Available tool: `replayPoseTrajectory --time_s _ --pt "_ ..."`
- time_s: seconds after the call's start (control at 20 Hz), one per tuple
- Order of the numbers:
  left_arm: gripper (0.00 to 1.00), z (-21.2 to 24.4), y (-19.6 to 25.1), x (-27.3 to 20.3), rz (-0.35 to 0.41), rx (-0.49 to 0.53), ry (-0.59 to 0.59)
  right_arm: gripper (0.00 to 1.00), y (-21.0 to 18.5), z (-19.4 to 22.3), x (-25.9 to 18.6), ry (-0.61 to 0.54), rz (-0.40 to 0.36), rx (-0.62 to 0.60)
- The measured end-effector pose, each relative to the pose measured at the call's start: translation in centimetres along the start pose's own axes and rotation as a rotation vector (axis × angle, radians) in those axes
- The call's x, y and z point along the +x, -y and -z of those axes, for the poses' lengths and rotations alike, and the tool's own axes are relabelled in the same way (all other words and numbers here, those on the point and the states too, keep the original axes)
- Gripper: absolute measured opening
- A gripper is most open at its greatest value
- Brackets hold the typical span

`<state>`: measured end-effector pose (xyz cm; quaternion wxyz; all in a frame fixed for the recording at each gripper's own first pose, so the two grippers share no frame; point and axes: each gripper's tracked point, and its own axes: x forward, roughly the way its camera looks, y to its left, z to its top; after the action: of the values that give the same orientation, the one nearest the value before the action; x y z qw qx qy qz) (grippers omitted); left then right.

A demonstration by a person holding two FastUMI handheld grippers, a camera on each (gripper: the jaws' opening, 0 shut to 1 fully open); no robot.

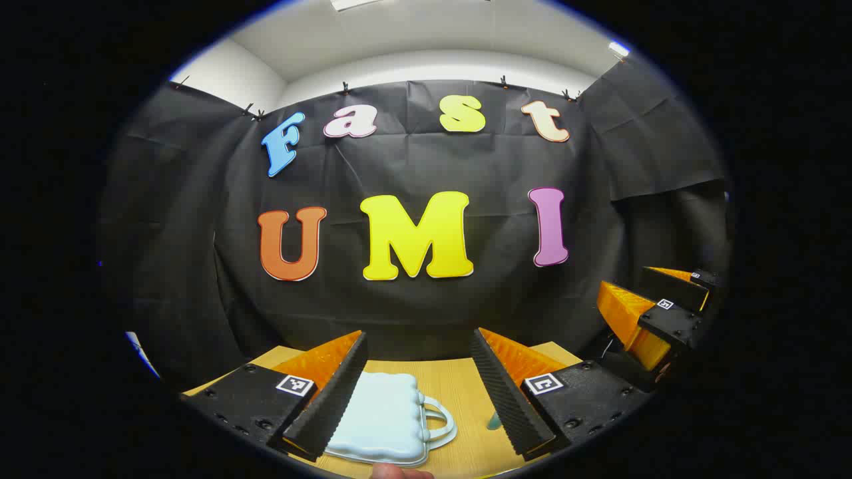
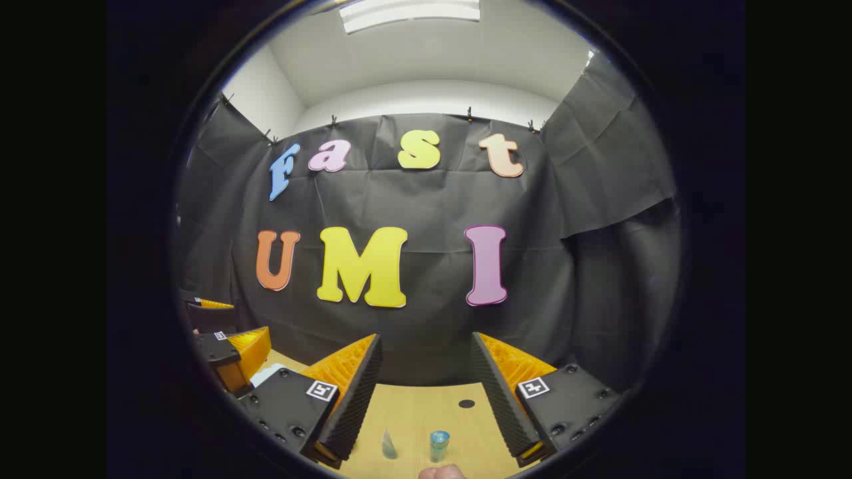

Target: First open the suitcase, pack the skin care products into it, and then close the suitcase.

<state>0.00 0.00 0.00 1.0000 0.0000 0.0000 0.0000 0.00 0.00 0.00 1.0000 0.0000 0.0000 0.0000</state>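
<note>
A small pale-blue suitcase [image 1: 383, 419] with a looped handle lies flat on the wooden table [image 1: 459, 386], lid down. My left gripper [image 1: 419, 332] hovers over it, open, with nothing between its fingers. In the right gripper view, a small teal tube [image 2: 389, 444] and a little bottle with a blue cap [image 2: 438, 444] stand on the table below my right gripper [image 2: 426, 336], which is open and holds nothing. A teal sliver [image 1: 494, 420] peeks out beside the finger in the left gripper view. Each gripper also shows in the other's view: the right gripper [image 1: 642, 299] and the left gripper [image 2: 229, 326].
A small dark round spot [image 2: 466, 403] marks the table [image 2: 426, 406] toward the back. The black cloth wall rises right behind the table's far edge. A bit of a hand [image 1: 399, 472] shows at the bottom edge, and another hand [image 2: 442, 472] likewise.
</note>
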Motion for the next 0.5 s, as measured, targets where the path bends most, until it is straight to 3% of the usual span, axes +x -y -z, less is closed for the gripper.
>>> replayPoseTrajectory --time_s 0.5 --pt "0.99 0.23 0.44 0.49 0.011 -0.001 -0.004 0.8 0.61 0.0 0.2 -0.008 0.02 0.005"
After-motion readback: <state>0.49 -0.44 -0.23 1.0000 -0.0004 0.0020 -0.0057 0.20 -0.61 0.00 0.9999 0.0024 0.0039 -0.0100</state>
